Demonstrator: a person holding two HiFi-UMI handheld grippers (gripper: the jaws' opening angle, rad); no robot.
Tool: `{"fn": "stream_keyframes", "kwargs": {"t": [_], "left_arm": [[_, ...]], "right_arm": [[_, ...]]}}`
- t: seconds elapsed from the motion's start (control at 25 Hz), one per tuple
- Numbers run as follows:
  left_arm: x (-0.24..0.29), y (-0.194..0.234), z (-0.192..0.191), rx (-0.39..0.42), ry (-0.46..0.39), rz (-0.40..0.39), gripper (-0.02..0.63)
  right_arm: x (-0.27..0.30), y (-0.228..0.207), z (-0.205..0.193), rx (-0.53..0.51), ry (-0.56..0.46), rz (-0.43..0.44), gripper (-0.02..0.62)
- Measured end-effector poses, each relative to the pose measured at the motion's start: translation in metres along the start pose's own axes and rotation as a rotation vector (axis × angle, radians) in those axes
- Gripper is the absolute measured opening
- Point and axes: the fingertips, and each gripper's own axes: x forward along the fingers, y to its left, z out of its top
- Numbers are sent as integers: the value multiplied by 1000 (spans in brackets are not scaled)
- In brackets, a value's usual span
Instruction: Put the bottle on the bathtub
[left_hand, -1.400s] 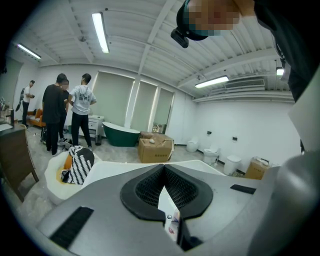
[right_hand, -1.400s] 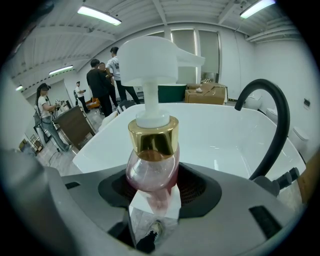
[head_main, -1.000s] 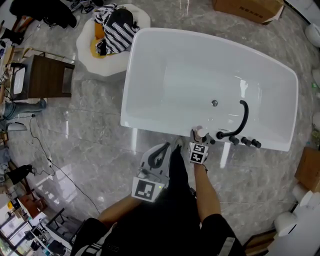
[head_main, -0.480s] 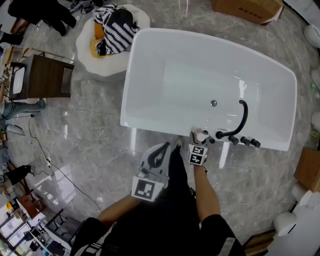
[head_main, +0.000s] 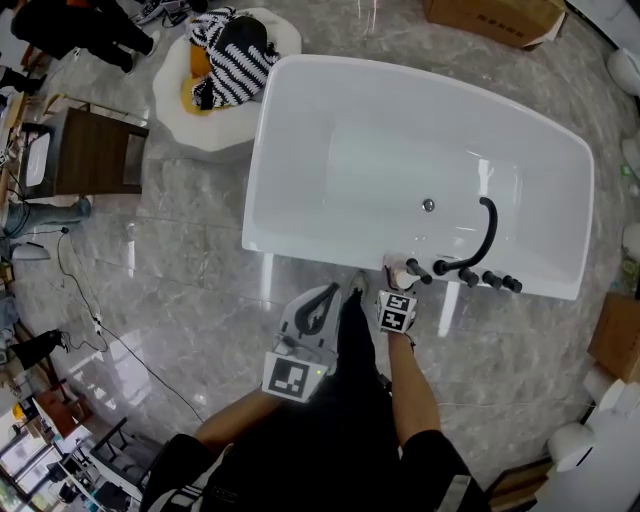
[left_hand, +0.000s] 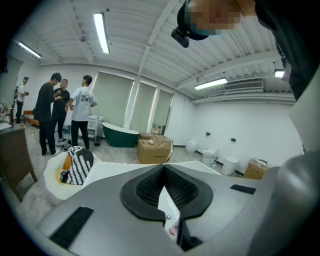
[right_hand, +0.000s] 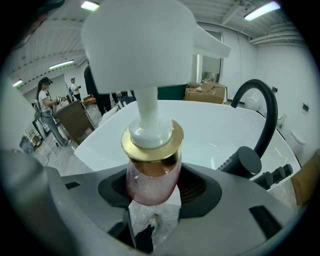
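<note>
Bathtub rim: bottle barely shifted, beside faucet.
Right tool: you're still clamping it; release pending.
Left tool: closed, empty.

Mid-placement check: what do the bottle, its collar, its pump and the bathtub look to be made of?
The bottle body is see-through pink with a sheen, glass or clear plastic; I cannot tell which. Its collar is mirror-bright gold, metal or metallised plastic. Its pump looks like matte white plastic. The bathtub is glossy white, showing light glints, likely acrylic or enamel.
</note>
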Motion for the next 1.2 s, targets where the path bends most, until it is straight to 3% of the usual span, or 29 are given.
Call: {"fn": "stream_keyframes", "kwargs": {"t": [0.68,1.2], "left_arm": [[-10,-6,8,1,-36,-10,15],[-50,-14,14,-6,-75,-24,15]], "right_arm": [[-2,7,-7,-16,41,-18,224],[-33,15,-34,2,121,-3,229]]}}
